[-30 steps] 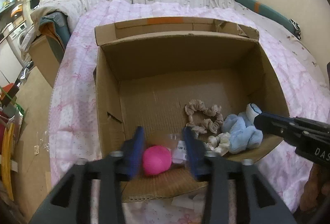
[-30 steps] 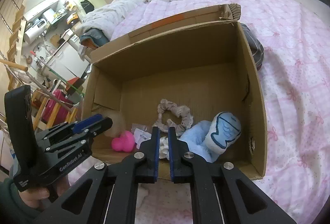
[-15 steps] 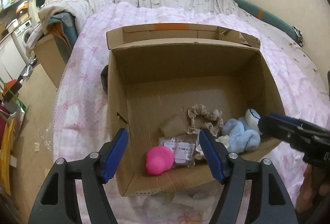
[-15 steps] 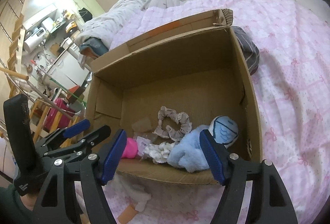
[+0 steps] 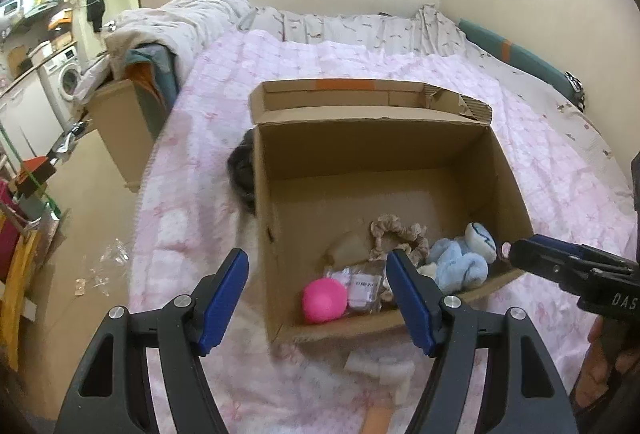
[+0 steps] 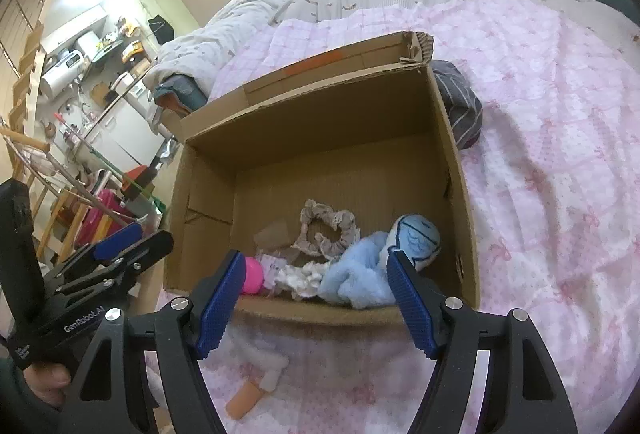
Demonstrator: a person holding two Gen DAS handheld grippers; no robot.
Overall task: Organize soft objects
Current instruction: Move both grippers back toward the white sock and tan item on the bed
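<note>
Drop-off looked done: my left gripper point(image 5: 316, 298) and right gripper point(image 6: 314, 300) both gaped wide and empty, jaws just opened, above the cardboard box point(image 5: 384, 146). Pink ball point(image 5: 323, 300) and blue plush point(image 6: 360, 274) lay at its lower edge. Next, I reckoned, the white sock point(image 6: 266, 364) at lower centre on the bed point(image 6: 560, 154).

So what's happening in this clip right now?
A person holds a claw in each hand over a cardboard box on a pink-quilted bed. The left claw and right claw have both just been opening and hold nothing. Already in the box lie a pink ball, a beige scrunchie, a blue plush toy and a small clear packet. A few items remain on the quilt in front of the box.
</note>
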